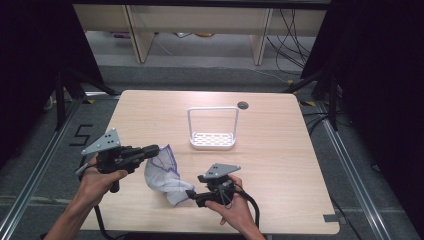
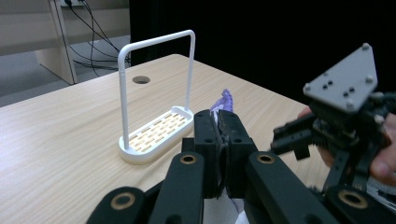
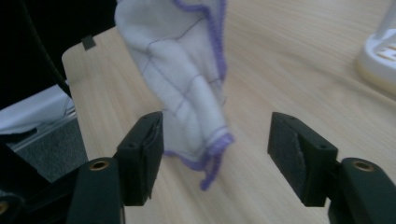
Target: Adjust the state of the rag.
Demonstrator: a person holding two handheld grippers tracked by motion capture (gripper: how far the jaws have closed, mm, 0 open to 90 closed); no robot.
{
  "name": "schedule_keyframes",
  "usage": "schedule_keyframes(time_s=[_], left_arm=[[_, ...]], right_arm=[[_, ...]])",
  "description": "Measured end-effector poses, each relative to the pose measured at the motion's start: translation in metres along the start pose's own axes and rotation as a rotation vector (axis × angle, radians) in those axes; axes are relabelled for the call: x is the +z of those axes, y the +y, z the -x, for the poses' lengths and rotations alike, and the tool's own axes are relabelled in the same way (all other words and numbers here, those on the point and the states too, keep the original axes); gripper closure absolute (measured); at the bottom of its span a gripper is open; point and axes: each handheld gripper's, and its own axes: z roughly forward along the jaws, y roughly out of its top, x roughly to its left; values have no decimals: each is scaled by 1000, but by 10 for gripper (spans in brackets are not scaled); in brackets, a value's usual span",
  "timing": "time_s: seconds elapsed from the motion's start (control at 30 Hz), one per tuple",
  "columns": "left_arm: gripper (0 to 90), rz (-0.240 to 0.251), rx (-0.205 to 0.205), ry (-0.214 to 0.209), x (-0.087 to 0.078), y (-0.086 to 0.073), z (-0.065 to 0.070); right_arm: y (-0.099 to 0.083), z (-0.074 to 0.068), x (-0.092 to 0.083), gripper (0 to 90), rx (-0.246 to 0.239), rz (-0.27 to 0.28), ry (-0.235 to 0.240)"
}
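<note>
Left hand-held gripper (image 1: 154,149) pinches cloth (image 1: 162,172) edge; right hand-held gripper (image 3: 215,154) spread around its hanging corner.

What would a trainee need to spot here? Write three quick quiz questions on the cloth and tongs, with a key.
1. True or false: the left tongs are shut on the white, purple-edged cloth.
2. Do the right tongs press the cloth's hanging corner? A yes, B no.
3. The white wire-handled rack stands on the ____ wooden table.

Key: 1 true. 2 B; the jaws stand apart around the corner. 3 light.
</note>
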Motion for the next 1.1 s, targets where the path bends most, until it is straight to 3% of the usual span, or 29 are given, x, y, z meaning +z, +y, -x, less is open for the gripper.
schedule_keyframes(time_s=[0.13, 0.17, 0.2, 0.23, 0.27, 0.33, 0.4, 0.43, 0.47, 0.5, 0.57, 0.6, 0.67, 0.7, 0.73, 0.77, 0.8, 0.87, 1.1], left_arm=[[866, 6, -5, 9, -3, 2, -2], [866, 6, -5, 9, -3, 2, -2], [866, 19, -9, 16, -5, 3, -4], [867, 19, -9, 16, -5, 3, -4], [866, 39, -25, 26, -7, 4, -7], [867, 55, -42, 32, -6, 5, -9], [867, 68, -52, 30, -4, 7, -10], [866, 82, -64, 17, -2, 8, -10], [866, 82, -64, 17, -2, 8, -10], [866, 83, -68, 15, 0, 8, -10], [866, 82, -81, 11, 3, 3, -12], [866, 53, -95, 18, 8, -9, -15], [866, -11, -120, 13, 14, -32, -19], [866, -11, -120, 13, 14, -32, -19], [866, -40, -138, 18, 16, -43, -20], [865, -86, -153, 15, 17, -63, -23], [866, -86, -153, 15, 17, -63, -23], [865, -121, -178, 12, 12, -82, -22], [862, -160, -189, -5, 1, -101, -13]], right_arm=[[2, -5, 18, 675, -54, -58, -18], [2, -5, 18, 675, -54, -58, -18], [3, -4, 19, 778, -56, -49, -28], [3, -4, 19, 778, -56, -49, -28], [8, -1, 12, 839, -79, -26, -20], [16, 4, -1, 852, -120, 9, -27], [20, 5, -10, 854, -115, 17, -39], [29, 11, -30, 856, -148, 56, -70], [29, 11, -30, 856, -148, 56, -70], [33, 17, -50, 856, -164, 80, -103], [32, 20, -57, 856, -176, 82, -122], [24, 23, -65, 856, -188, 76, -144], [9, 23, -62, 856, -187, 46, -142], [9, 23, -62, 856, -187, 46, -142], [-15, 19, -54, 855, -178, -20, -101], [-26, 15, -49, 854, -170, -44, -84], [-26, 15, -49, 854, -170, -44, -84], [-42, 5, -44, 850, -167, -98, -41], [-62, -20, -26, 819, -185, -170, 34]])
